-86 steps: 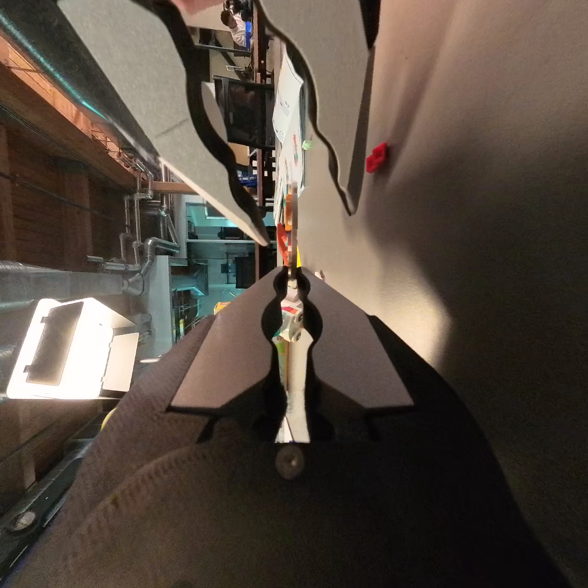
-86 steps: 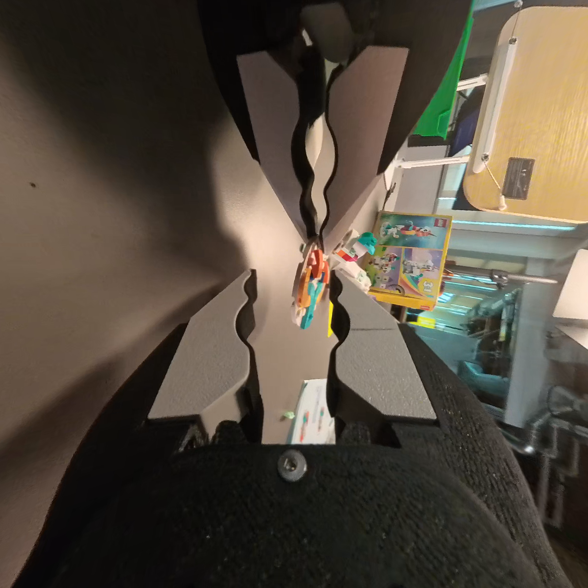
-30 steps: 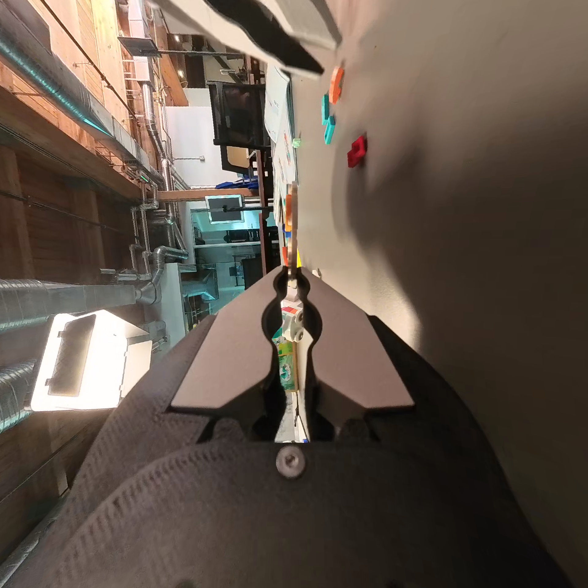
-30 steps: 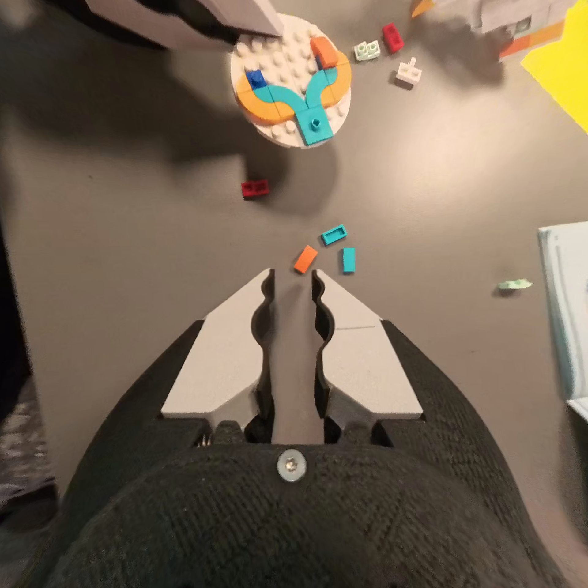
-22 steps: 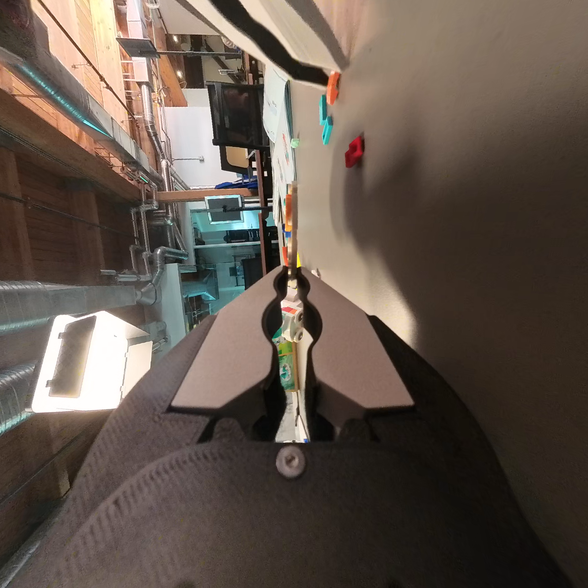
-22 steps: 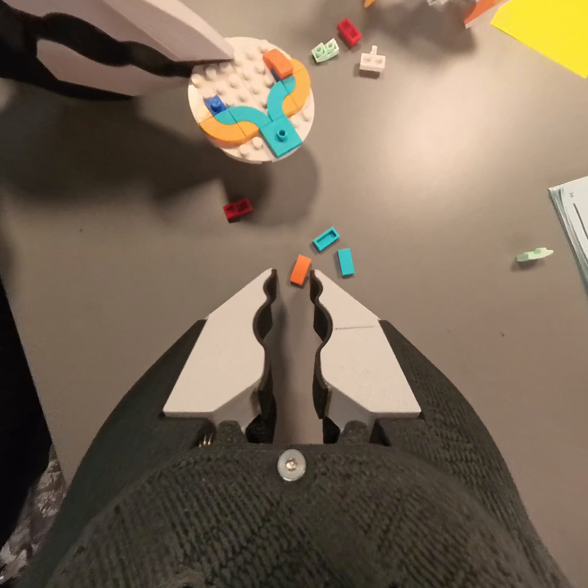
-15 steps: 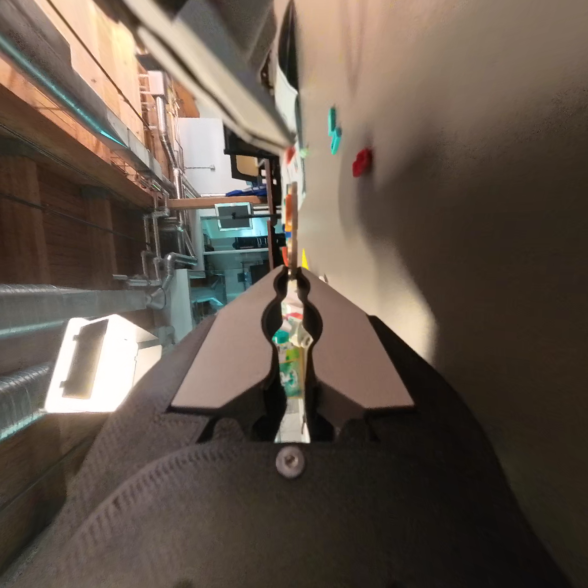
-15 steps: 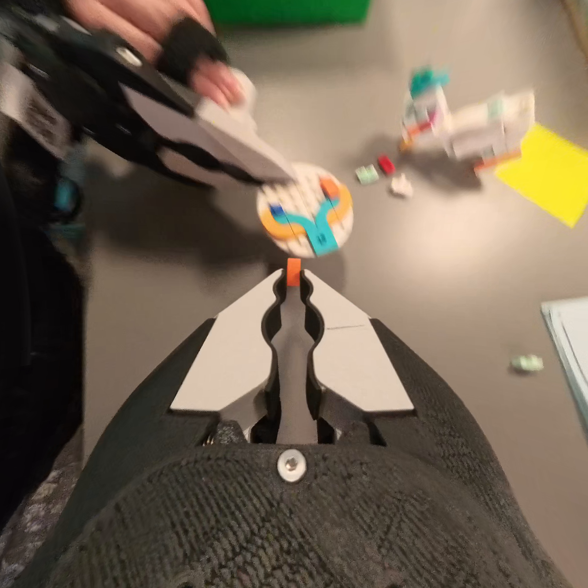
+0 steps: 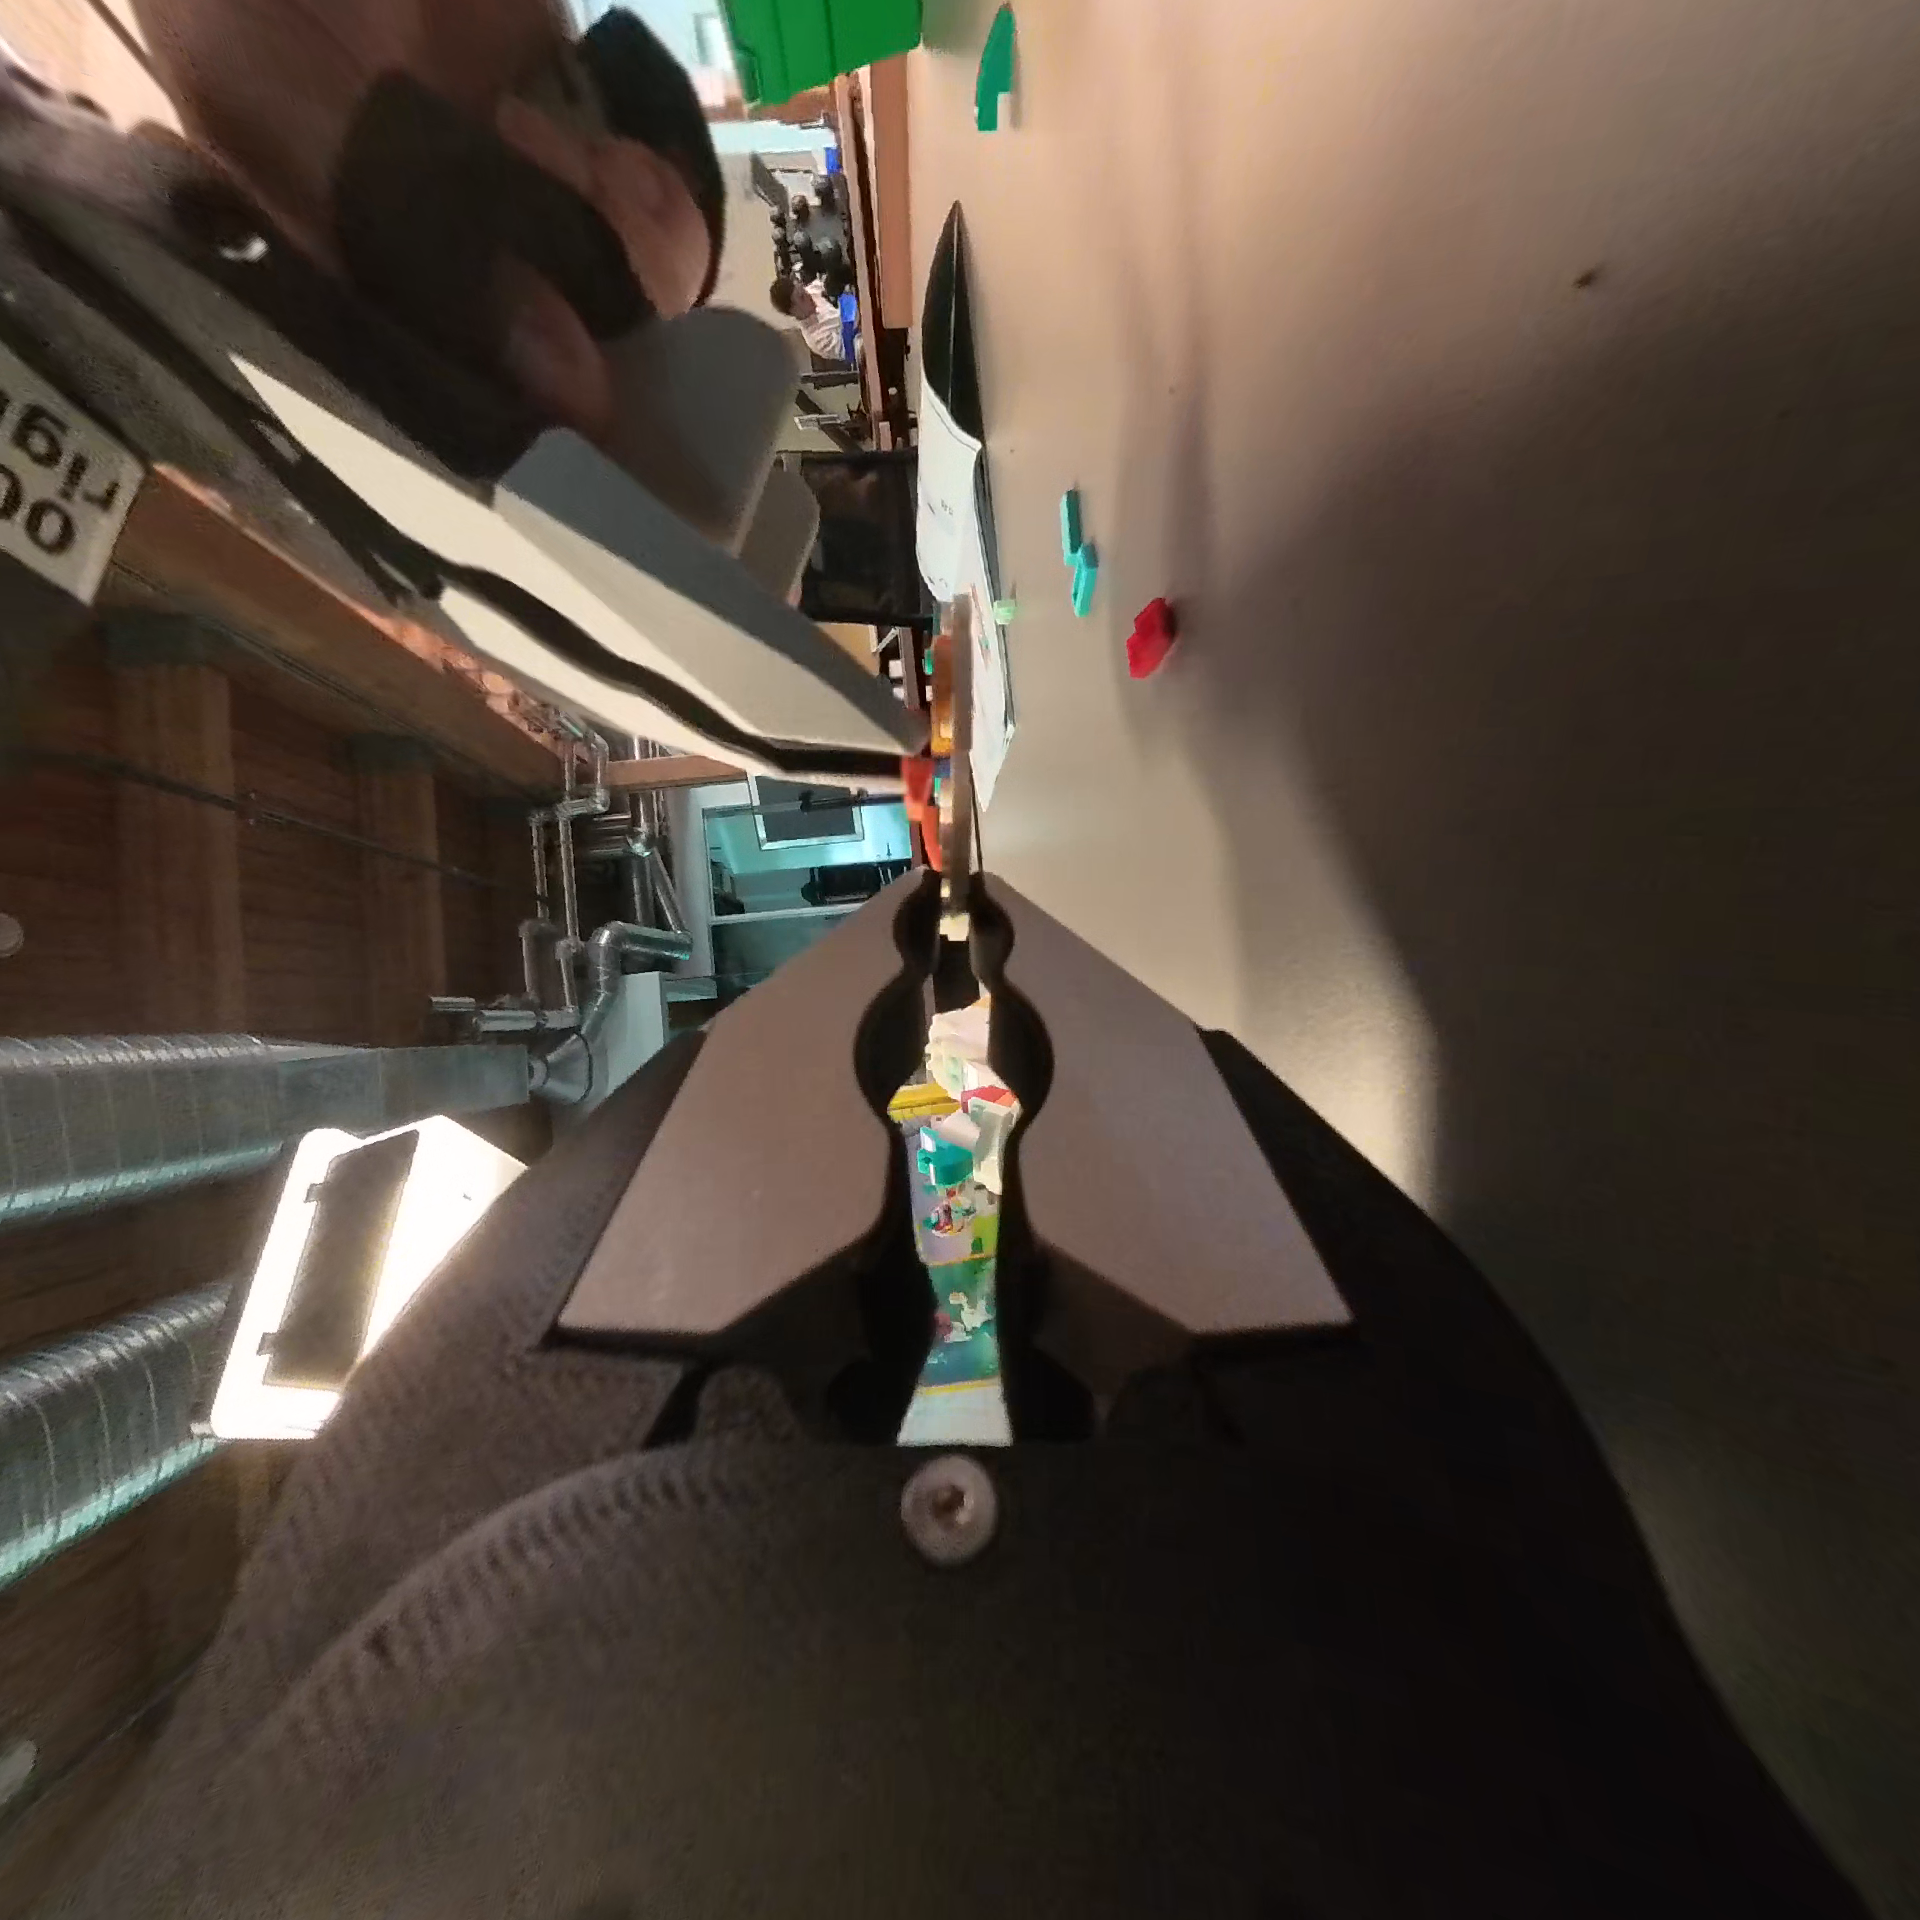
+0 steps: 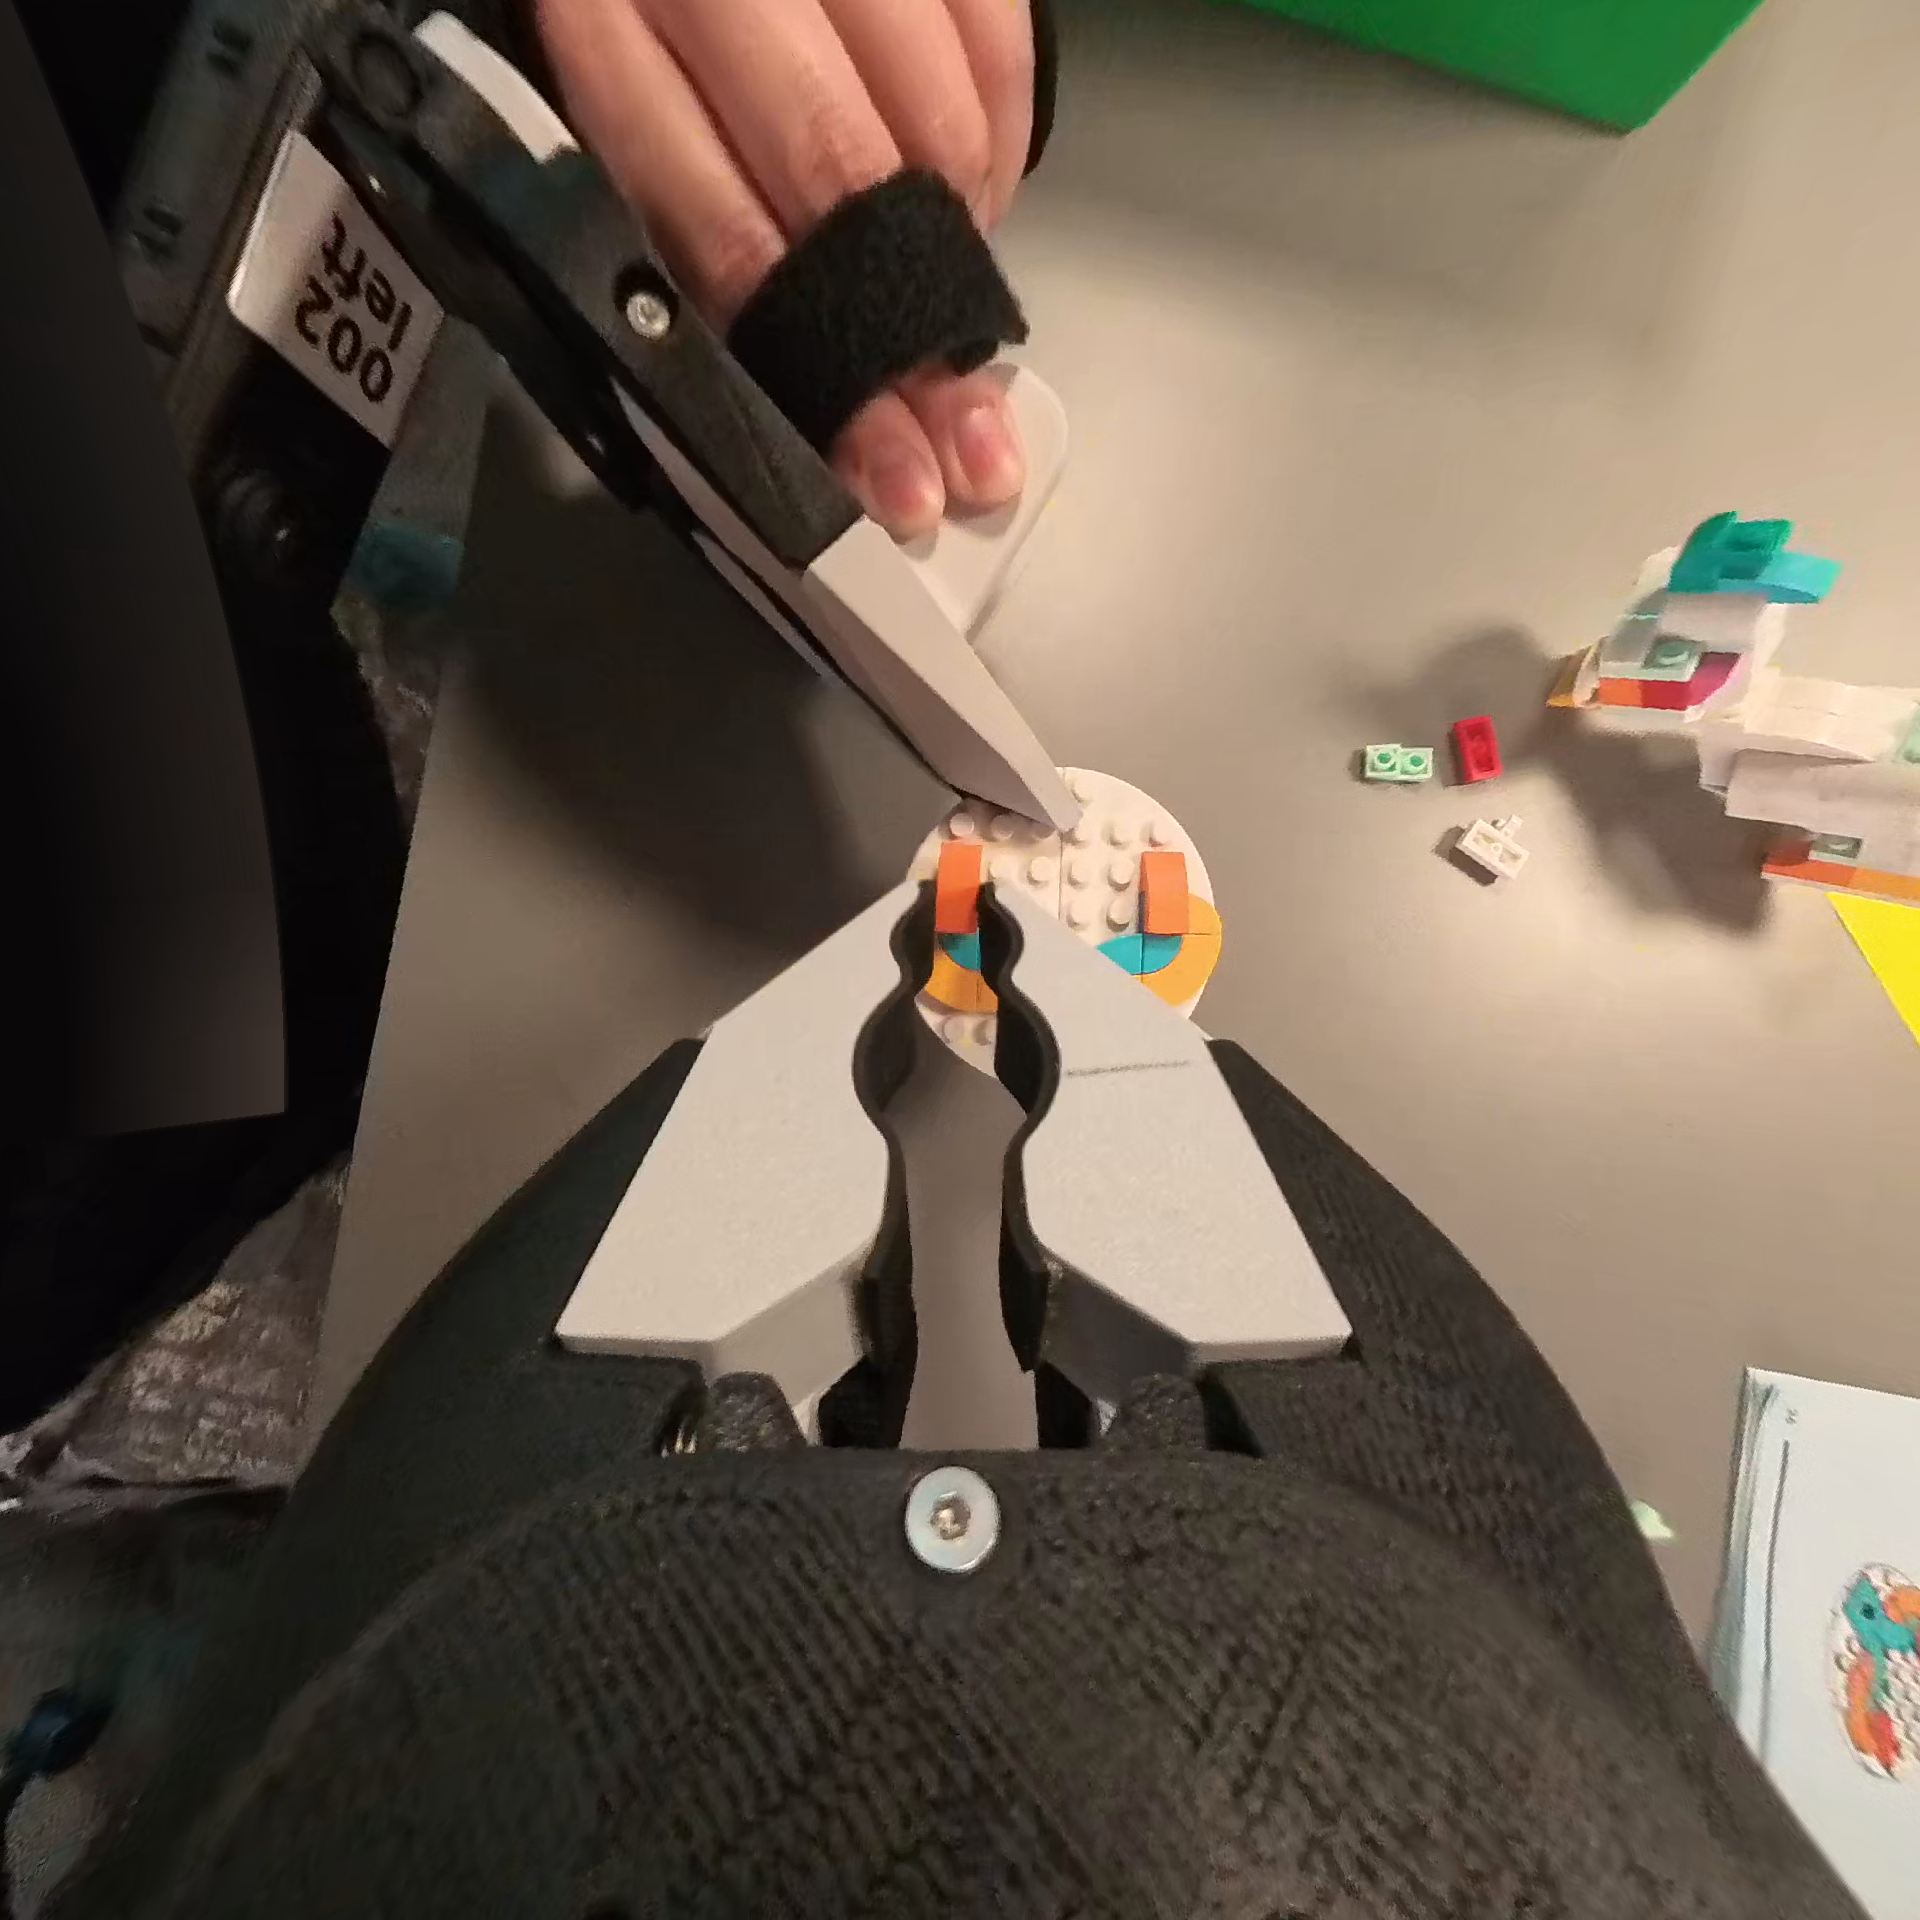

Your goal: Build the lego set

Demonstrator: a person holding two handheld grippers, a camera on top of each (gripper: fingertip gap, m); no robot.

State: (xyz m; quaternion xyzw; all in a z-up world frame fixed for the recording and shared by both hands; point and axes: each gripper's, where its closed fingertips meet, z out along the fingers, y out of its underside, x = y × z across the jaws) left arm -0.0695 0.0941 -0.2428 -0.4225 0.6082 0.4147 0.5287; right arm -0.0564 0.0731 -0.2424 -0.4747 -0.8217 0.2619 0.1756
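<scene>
My left gripper (image 9: 956,891) is shut on the rim of a round white studded plate (image 9: 964,821), seen edge-on. In the right wrist view the plate (image 10: 1091,847) carries teal and orange curved tiles and one orange tile (image 10: 1162,891) on its right. The left gripper (image 10: 1044,816), held by a hand, grips the plate's far edge. My right gripper (image 10: 958,894) is shut on a second orange tile (image 10: 958,868) and holds it over the plate's left side. The right gripper also shows in the left wrist view (image 9: 904,743), its tip at the plate.
On the grey table lie a red brick (image 10: 1475,748), a mint plate (image 10: 1397,765), a small white piece (image 10: 1491,844) and a half-built white model (image 10: 1766,748). A booklet (image 10: 1829,1610) lies at the right. Teal pieces (image 9: 1081,556) and a red brick (image 9: 1150,636) lie beyond the plate. My left and right fingertips are right by each other. About 12 centimetres separates my left fingertips from the red brick (image 10: 1475,748).
My right gripper closed on the orange tile that lay on the table, lifted it and brought it to the plate's left side. The left gripper still holds the plate.
</scene>
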